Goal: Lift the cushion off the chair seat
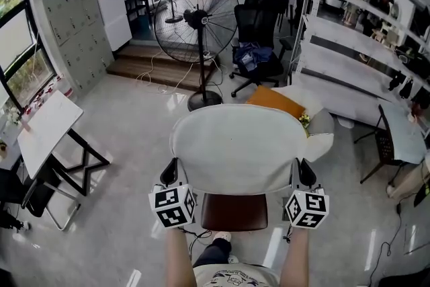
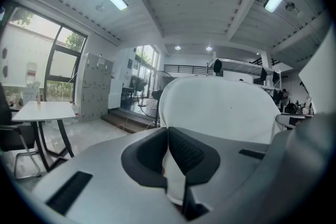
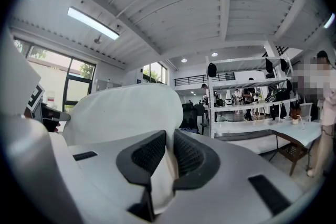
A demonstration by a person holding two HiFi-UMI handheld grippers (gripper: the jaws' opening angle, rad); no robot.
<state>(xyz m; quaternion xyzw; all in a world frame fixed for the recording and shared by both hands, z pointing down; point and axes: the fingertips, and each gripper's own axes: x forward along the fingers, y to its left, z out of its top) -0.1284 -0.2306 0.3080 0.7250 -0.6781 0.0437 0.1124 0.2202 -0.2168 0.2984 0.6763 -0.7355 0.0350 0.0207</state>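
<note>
One cushion [image 1: 238,148] was there: a wide, off-white pad with rounded corners and a smooth, plain cover. It was broad enough to fill the whole span between the two tongs. Its near edge ran from one pair to the other, and its body reached away beyond their tips.

The left tongs [image 1: 169,176] were closed on the cushion's near left corner. In the left gripper view one of its two dark ribbed pads [image 2: 185,152] pressed a fold of the white cover against the other. The rest of the pad rose just ahead of them.

Below and between the two tongs lay one dark brown chair seat [image 1: 235,212], bare along its near part. Whether the cushion's far part touched the chair could not be told.

The right tongs [image 1: 306,175] gripped the near right corner in the same way. In the right gripper view its pads [image 3: 190,153] were shut on a pinched flap of the cover. The cushion swelled up ahead of them and to their left.

Well beyond the left tongs stood one tall floor fan [image 1: 195,30]. One black office chair [image 1: 259,37] stood farther off, past the cushion. One orange slab [image 1: 275,103] showed just past the cushion's far edge, ahead of the right tongs.
</note>
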